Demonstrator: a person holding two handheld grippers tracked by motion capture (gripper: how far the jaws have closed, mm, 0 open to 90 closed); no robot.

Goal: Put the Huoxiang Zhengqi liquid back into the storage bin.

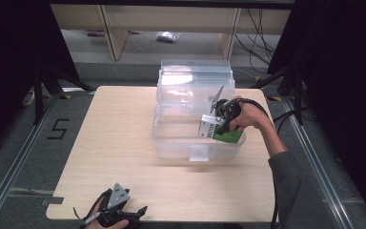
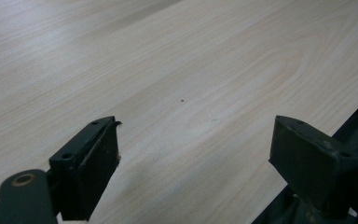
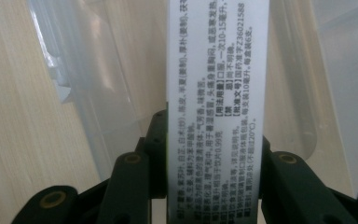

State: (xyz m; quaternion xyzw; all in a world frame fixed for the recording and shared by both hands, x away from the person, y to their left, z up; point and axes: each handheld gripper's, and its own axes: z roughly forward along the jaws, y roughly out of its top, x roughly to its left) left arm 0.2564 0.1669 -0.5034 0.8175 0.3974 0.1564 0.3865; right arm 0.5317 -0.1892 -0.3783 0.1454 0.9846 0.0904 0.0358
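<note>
Standing beside the pale wooden table (image 1: pixel 124 157), I took in the large clear plastic storage bin (image 1: pixel 181 143) first, its hinged lid thrown back toward the far edge, sitting right of the tabletop's middle. Over its right half the right gripper (image 1: pixel 218 128) was clenched on a small white-and-green cardboard medicine box (image 1: pixel 221 132), which hung just inside the bin's rim and looked to be above the bin's floor rather than resting on it. In the right gripper view the box's (image 3: pixel 214 93) narrow printed face ran straight up between the two black jaws, which pressed on its broad sides. To my eye it was light and fairly stiff, though thin card like that would dent under a hard squeeze, and its smooth printed skin could slide; a grip across the flat faces near one end seemed sensible. The left gripper (image 1: pixel 124 217) lay at the near edge, jaws released, holding nothing.
</note>
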